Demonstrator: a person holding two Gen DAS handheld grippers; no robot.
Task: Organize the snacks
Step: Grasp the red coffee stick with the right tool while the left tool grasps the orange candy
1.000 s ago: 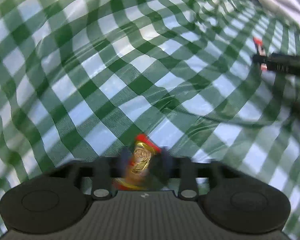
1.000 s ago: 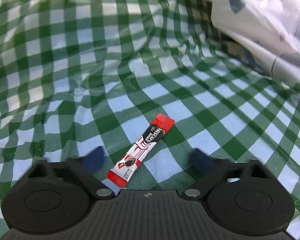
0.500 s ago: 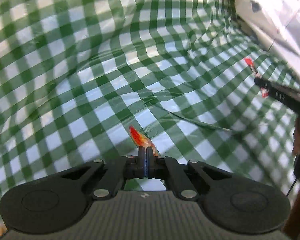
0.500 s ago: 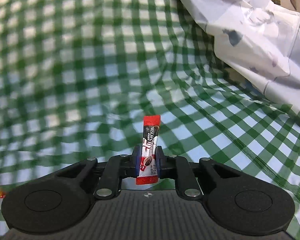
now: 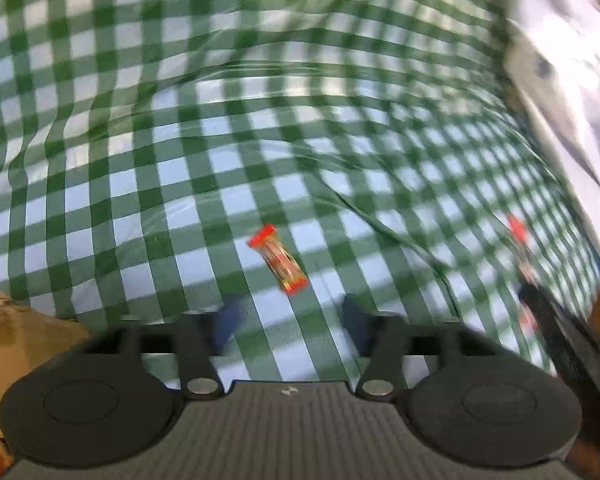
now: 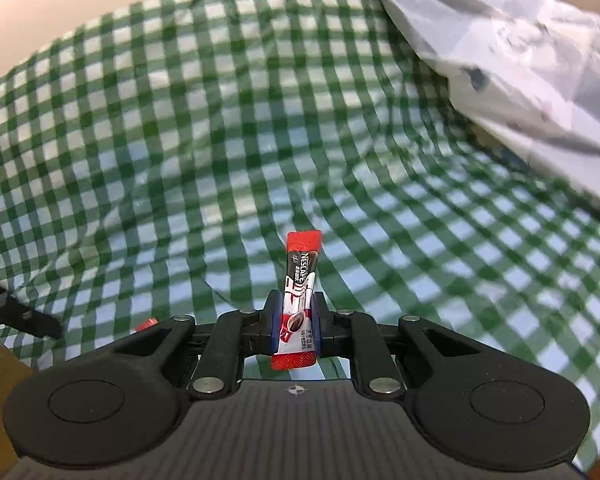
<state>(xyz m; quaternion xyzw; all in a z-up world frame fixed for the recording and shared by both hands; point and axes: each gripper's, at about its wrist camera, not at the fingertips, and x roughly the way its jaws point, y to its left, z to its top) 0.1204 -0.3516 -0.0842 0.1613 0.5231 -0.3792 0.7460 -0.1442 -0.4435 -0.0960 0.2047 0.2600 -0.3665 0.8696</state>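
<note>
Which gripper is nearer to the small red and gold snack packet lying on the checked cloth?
Left. The left gripper hangs open just above the snack packet; the right gripper, clamped on a Nescafe stick, is off to the side.

Nescafé on show
The red-and-black coffee stick sachet point(image 6: 299, 292) reads "NESCAFE" down its length; the smaller print below is too small, and the red-and-gold wrapper point(image 5: 279, 258) is blurred.

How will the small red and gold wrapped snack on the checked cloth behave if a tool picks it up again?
The small red and gold wrapped snack looks light and thin, so it probably lifts easily. Its glossy wrapper may be slippery between the pads. It lies flat on the soft, wrinkled green and white checked cloth, so it seems unlikely to roll, but the cloth may yield under a pinch.
</note>
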